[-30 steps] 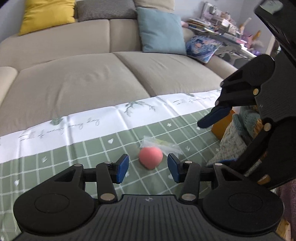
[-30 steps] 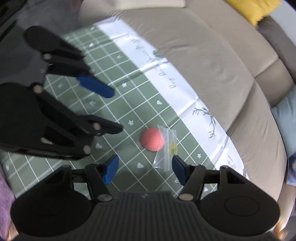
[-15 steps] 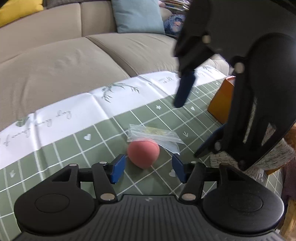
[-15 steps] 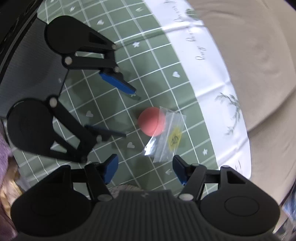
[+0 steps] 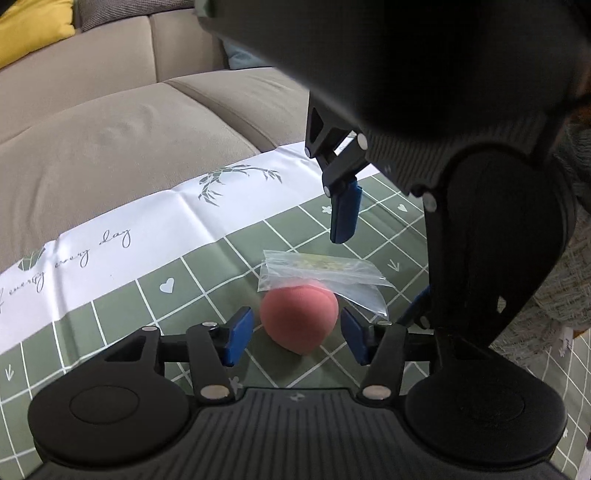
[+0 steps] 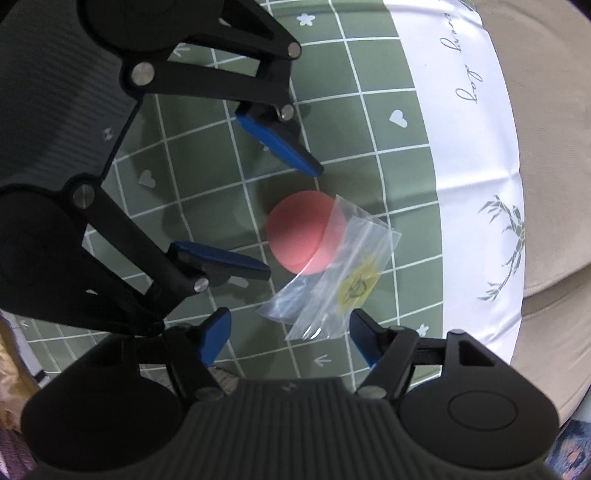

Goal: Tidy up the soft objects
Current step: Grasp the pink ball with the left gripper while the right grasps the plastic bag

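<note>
A pink egg-shaped sponge (image 5: pixel 299 319) lies on the green checked tablecloth (image 5: pixel 177 295). A clear plastic bag (image 5: pixel 325 273) with a yellow mark leans over its far side. My left gripper (image 5: pixel 297 336) is low over the cloth with the sponge between its blue pads. Its jaws are closing, and a small gap still shows on each side. My right gripper (image 6: pixel 290 338) points steeply down over the bag (image 6: pixel 332 291), whose near corner sits between its jaws. Those jaws are opening and the pads touch nothing. From above, the left gripper (image 6: pixel 291 221) flanks the sponge (image 6: pixel 299 232).
The cloth's white printed border (image 5: pixel 155 221) runs along the table's far edge, with a beige sofa (image 5: pixel 110 147) behind it and a yellow cushion (image 5: pixel 33 29) at the top left. A grey knitted item (image 5: pixel 561 295) lies at the right. The right gripper's body (image 5: pixel 480 147) looms close over the left one.
Both grippers have come down toward the table. The left now has the sponge between its pads. The right has rolled and tipped downward, from beside the sponge to above the bag.
</note>
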Action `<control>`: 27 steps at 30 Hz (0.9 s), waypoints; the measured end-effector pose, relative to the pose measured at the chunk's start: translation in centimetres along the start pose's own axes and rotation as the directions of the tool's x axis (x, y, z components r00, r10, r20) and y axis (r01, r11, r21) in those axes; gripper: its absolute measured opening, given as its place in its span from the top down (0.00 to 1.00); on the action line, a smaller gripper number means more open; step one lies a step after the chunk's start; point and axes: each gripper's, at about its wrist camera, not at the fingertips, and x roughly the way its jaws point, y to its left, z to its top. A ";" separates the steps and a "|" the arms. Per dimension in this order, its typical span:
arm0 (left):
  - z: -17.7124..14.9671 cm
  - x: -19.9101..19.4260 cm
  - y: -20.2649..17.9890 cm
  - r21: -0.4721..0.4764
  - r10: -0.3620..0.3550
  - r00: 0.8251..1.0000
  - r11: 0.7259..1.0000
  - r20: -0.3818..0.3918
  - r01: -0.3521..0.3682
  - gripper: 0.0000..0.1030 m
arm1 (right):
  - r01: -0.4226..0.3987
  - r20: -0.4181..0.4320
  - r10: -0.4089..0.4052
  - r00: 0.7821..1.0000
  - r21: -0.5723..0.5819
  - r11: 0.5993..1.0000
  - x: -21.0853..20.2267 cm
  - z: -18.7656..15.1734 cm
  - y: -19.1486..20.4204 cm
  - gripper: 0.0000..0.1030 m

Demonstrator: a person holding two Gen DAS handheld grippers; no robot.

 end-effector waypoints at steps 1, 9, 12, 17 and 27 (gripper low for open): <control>-0.1 0.2 0.0 -0.002 0.002 1.000 1.000 -0.002 -0.002 0.38 | 0.008 0.003 -0.008 1.000 -0.008 1.000 0.2 0.0 0.1 0.32; -0.3 1.2 0.5 -0.059 -0.009 1.000 0.998 0.020 0.010 0.49 | 0.016 0.013 -0.016 1.000 -0.023 1.000 1.8 -0.1 0.0 0.40; -0.3 1.1 0.5 -0.076 -0.013 0.999 0.997 0.035 0.015 0.54 | 0.015 0.016 -0.014 1.000 -0.027 1.000 1.8 -0.4 -0.1 0.58; -0.7 0.6 0.6 -0.091 0.001 0.999 0.996 0.040 0.003 0.59 | 0.019 0.002 -0.019 1.000 -0.004 1.000 2.0 -0.4 -0.4 0.91; -1.7 -2.6 0.6 -0.161 0.095 0.995 0.983 0.027 -0.089 0.62 | 0.006 0.022 -0.006 1.000 0.003 1.000 0.7 -0.1 -0.1 1.00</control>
